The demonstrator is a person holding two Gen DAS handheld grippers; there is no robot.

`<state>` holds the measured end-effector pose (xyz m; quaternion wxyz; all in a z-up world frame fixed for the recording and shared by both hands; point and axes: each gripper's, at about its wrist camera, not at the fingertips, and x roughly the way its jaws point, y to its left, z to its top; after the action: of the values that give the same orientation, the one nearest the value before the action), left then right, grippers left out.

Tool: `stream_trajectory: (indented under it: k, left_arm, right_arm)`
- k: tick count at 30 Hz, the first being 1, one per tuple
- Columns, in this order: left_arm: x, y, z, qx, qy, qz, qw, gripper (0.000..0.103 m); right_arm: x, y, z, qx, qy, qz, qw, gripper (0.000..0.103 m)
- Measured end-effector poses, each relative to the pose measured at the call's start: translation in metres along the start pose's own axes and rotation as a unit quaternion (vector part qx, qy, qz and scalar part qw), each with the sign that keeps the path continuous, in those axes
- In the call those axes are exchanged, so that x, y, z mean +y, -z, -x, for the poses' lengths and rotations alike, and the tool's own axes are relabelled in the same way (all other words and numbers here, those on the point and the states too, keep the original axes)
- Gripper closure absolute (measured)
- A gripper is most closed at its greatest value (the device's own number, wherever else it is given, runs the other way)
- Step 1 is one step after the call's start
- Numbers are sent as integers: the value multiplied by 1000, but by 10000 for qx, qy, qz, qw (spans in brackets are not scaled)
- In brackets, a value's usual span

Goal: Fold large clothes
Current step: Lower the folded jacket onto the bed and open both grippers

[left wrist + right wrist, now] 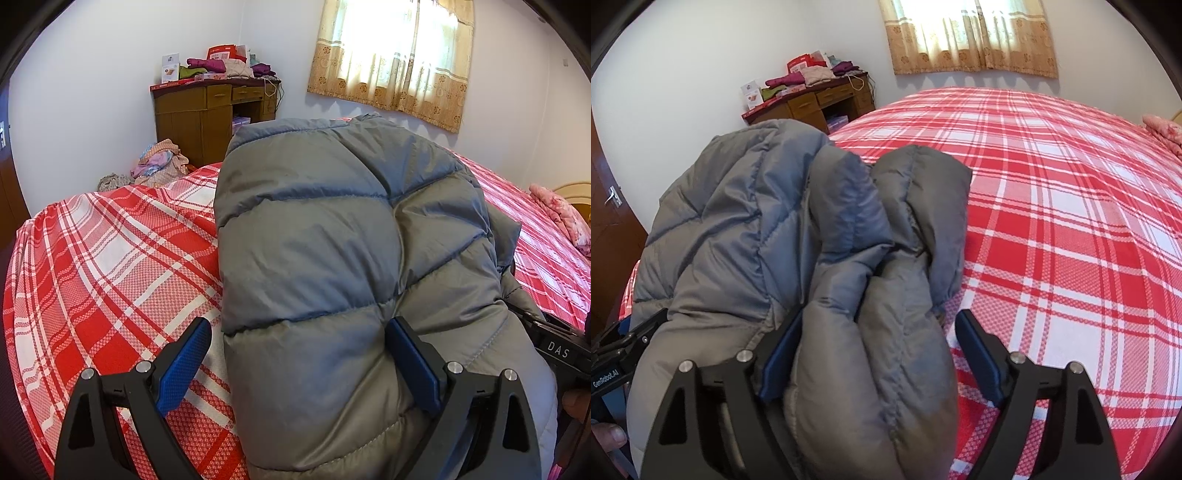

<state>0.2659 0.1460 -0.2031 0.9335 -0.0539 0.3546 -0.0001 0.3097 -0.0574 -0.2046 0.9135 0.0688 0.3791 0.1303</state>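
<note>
grey quilted jacket [332,258] – red-and-white plaid bedspread [110,266] – blue pads [184,365], floral tan curtain [391,59]

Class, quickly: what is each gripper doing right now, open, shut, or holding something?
Left gripper: open, jaws wide around the grey puffer jacket.
Right gripper: open, a jacket fold between its fingers.

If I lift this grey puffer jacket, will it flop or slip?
The grey puffer jacket probably sags, since its quilted panels already slump over the plaid bed. Its smooth, slightly shiny shell may slip. It likely feels light for its bulk.
</note>
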Motion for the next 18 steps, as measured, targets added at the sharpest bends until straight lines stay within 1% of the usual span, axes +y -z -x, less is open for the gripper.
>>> stream_trajectory:
  k: [6,9,11,14,16,17,18]
  left_arm:
    - [2,-3,3,50,-31,11,10000,7]
    - [-1,-9,19,-41,-273,-88,9996,7]
    - [-5,-15,40,-245,-394,-195,9987,7]
    - [-10,-22,87,-654,-418,-239,9967,7]
    - [-11,-25,117,-876,-393,-200,9952,7]
    - [-12,-26,137,-1011,-368,-189,9940,7]
    - [-13,-27,150,-1101,-341,-192,9931,7]
  right_arm:
    - [1,-4,2,42,107,52,9999,16]
    - [5,-9,16,-2,200,158,9997,16]
    - [11,-12,34,-127,315,329,9989,16]
    - [19,-13,67,-343,488,516,9969,16]
    - [25,-11,102,-518,511,656,9952,16]
    - [28,-10,112,-593,544,708,9942,15]
    - [32,-9,135,-756,614,782,9922,14]
